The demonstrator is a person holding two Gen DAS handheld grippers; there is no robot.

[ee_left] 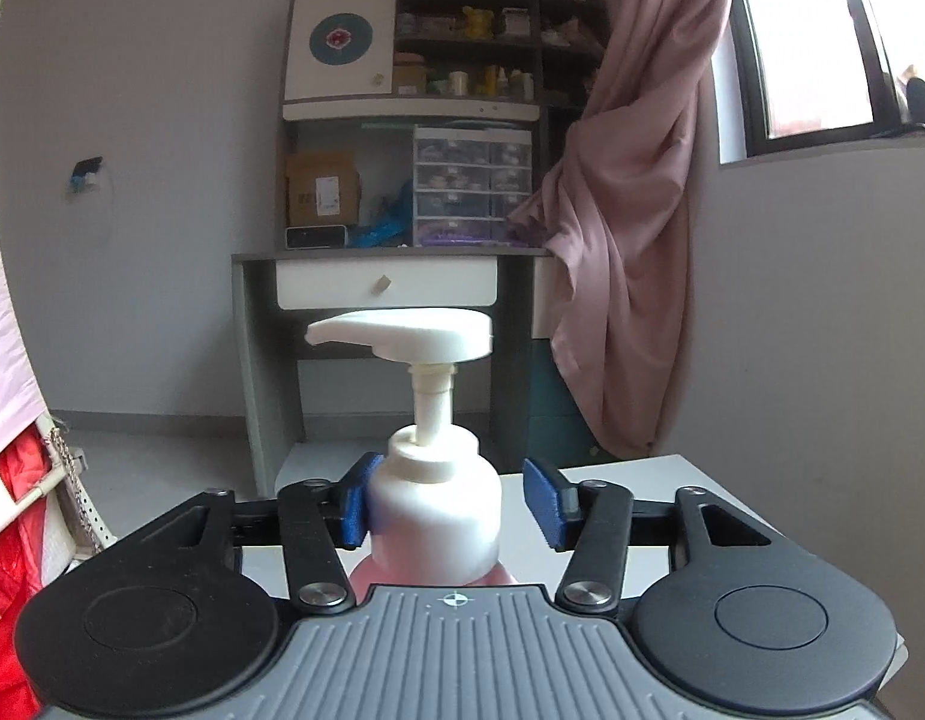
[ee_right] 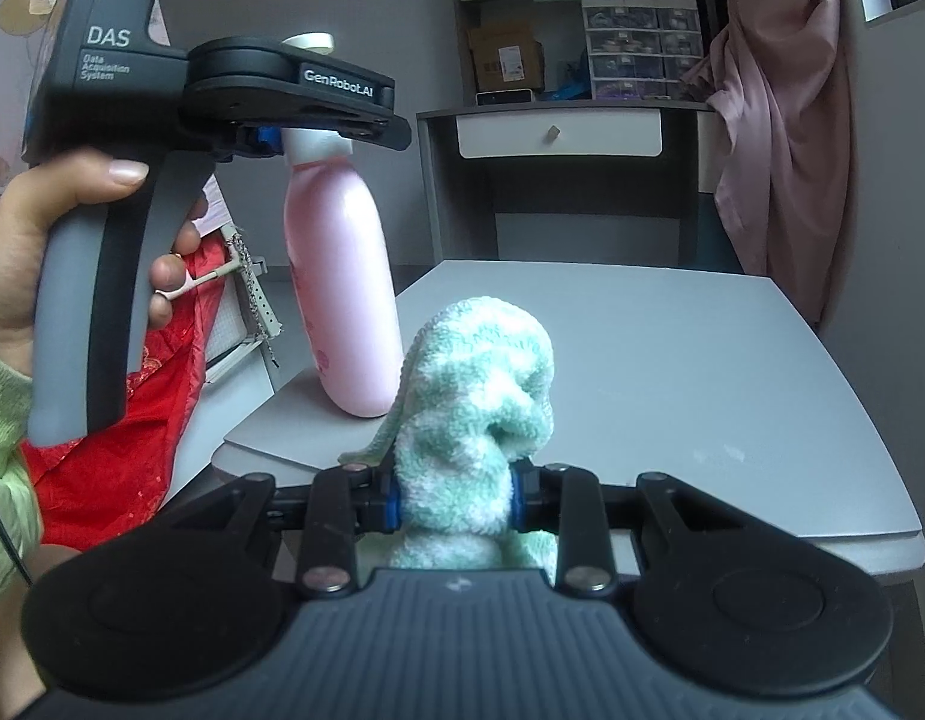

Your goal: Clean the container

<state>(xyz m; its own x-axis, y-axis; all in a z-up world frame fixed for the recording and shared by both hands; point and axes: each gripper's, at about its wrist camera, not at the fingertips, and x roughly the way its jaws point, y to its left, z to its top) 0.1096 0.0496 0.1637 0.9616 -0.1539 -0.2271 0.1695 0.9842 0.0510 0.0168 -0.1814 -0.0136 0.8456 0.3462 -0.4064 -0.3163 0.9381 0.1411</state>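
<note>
Daylight is coming through my window, a pink curtain is hanging beside a cluttered shelf unit against grey walls.

Counted: one pink pump bottle, one green towel, two tools, one desk.

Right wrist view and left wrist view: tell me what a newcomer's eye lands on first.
First, the pink bottle standing upright at the near left corner of the grey table, its white neck between the fingers of the left gripper. Next, the fluffy green cloth, bunched and pinched in the right gripper just right of the bottle. From the left wrist, the white pump head rises at centre frame.
</note>
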